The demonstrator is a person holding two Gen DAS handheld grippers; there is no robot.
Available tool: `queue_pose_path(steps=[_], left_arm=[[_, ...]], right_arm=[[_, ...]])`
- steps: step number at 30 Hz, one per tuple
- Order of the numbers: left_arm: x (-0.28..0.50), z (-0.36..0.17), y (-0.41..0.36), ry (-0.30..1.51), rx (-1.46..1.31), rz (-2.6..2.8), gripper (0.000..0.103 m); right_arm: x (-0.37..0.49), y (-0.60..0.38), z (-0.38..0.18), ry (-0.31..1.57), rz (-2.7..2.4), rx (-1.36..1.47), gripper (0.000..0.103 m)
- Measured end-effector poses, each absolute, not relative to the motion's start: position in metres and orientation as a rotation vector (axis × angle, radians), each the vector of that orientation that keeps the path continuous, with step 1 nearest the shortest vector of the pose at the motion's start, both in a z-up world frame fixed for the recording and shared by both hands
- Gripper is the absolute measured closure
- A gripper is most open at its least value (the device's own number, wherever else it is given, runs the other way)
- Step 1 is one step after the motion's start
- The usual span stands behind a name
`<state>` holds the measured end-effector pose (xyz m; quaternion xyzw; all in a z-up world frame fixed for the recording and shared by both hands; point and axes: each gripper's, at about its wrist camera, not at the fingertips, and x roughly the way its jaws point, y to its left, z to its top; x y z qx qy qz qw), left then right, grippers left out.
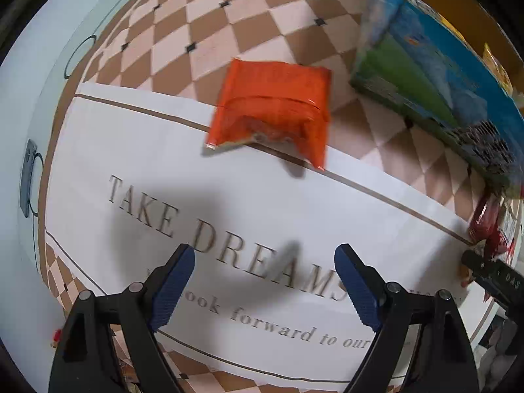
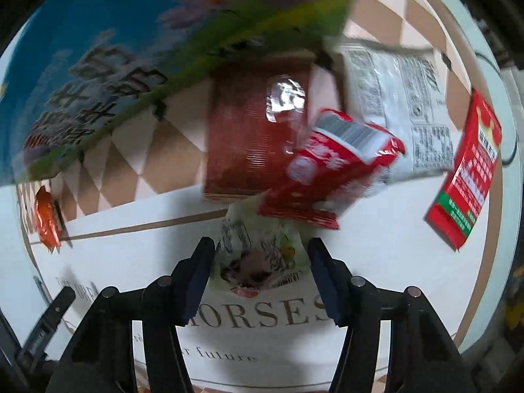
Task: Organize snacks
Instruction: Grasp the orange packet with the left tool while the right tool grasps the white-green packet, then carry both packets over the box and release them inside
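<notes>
Left wrist view is showing the left tool (image 1: 264,263) hanging with its blue-padded fingers spread wide and nothing between them, above the white printed panel (image 1: 131,150) of the bench covering. An orange snack packet (image 1: 270,106) is lying beyond that panel's far border, partly overlapping it, on the brown-and-cream checked cloth (image 1: 209,23). A large blue and green carton (image 1: 425,62) is standing to the right of the orange packet.

Right wrist view is showing the right tool (image 2: 261,255) with a pale green-and-white snack pouch (image 2: 258,249) sitting between its fingers; motion blur is making it impossible to tell whether the pads are actually pinching it. Just beyond the pouch, a red snack bag (image 2: 334,170) is tilting over a dark red packet (image 2: 242,137) and a white printed packet (image 2: 393,104). A red box (image 2: 465,170) is standing on the white panel, right of the pouch. The carton is filling the upper left.
</notes>
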<state>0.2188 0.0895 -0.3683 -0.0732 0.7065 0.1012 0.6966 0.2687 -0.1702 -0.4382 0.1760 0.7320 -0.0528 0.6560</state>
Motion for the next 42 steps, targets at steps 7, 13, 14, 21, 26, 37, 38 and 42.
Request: queue_pose_path(steps=[7, 13, 14, 21, 26, 37, 38, 42], left_arm=[[0.25, -0.362, 0.122, 1.572, -0.268, 0.234, 0.016], [0.304, -0.373, 0.123, 1.587, -0.247, 0.186, 0.016], [0.311, -0.377, 0.12, 1.598, -0.238, 0.163, 0.016], [0.332, -0.406, 0.09, 1.64, -0.186, 0.033, 0.025], [0.323, -0.404, 0.081, 1.629, -0.189, 0.035, 0.064], [0.247, -0.36, 0.036, 1.576, -0.163, -0.002, 0.066], [0.239, -0.354, 0.031, 1.569, -0.165, -0.015, 0.066], [0.218, -0.318, -0.001, 1.533, -0.194, -0.099, 0.066]], right_arm=[[0.267, -0.13, -0.43, 1.665, -0.022, 0.378, 0.042], [0.273, -0.103, -0.423, 1.656, 0.012, 0.366, 0.042], [0.274, -0.099, -0.422, 1.657, 0.015, 0.364, 0.042], [0.274, -0.084, -0.418, 1.663, 0.03, 0.34, 0.042], [0.28, -0.082, -0.418, 1.663, 0.037, 0.329, 0.042], [0.272, -0.101, -0.398, 1.634, 0.077, 0.351, 0.042], [0.275, -0.104, -0.394, 1.63, 0.082, 0.354, 0.042], [0.271, -0.12, -0.366, 1.593, 0.115, 0.381, 0.042]])
